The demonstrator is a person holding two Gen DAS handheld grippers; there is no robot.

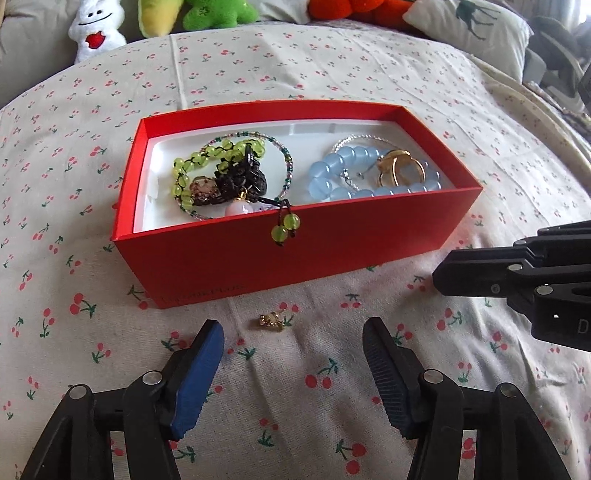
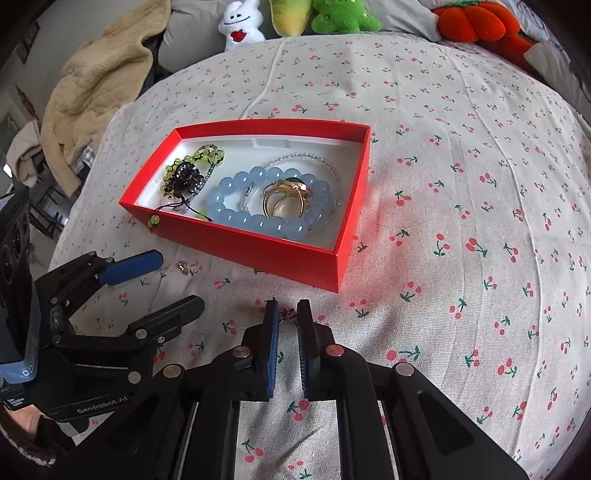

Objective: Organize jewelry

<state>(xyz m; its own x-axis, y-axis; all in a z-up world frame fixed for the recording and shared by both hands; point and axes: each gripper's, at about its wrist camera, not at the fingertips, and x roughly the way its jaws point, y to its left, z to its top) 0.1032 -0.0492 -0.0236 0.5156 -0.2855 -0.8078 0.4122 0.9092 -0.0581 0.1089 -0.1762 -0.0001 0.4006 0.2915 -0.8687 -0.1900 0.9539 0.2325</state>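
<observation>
An open red box (image 1: pixel 295 254) (image 2: pixel 258 251) sits on the cherry-print cloth. In it lie a green bead bracelet (image 1: pixel 218 155) tangled with a black charm, a pale blue bead bracelet (image 1: pixel 332 166) (image 2: pixel 236 218) and gold rings (image 1: pixel 397 170) (image 2: pixel 286 201). Two green beads (image 1: pixel 284 227) hang over its front wall. A small gold piece (image 1: pixel 271 320) (image 2: pixel 183 266) rests on the cloth before the box. My left gripper (image 1: pixel 293 334) (image 2: pixel 181 280) stands open just short of it, nothing between its fingers. My right gripper (image 2: pixel 287 314) (image 1: pixel 441 278) is shut on a tiny dark-red piece at its tips.
Plush toys (image 1: pixel 96 29) (image 2: pixel 340 14) and a pillow (image 1: pixel 472 33) line the far edge of the bed. A beige blanket (image 2: pixel 99 81) is heaped at the back left. Cloth to the right of the box is bare.
</observation>
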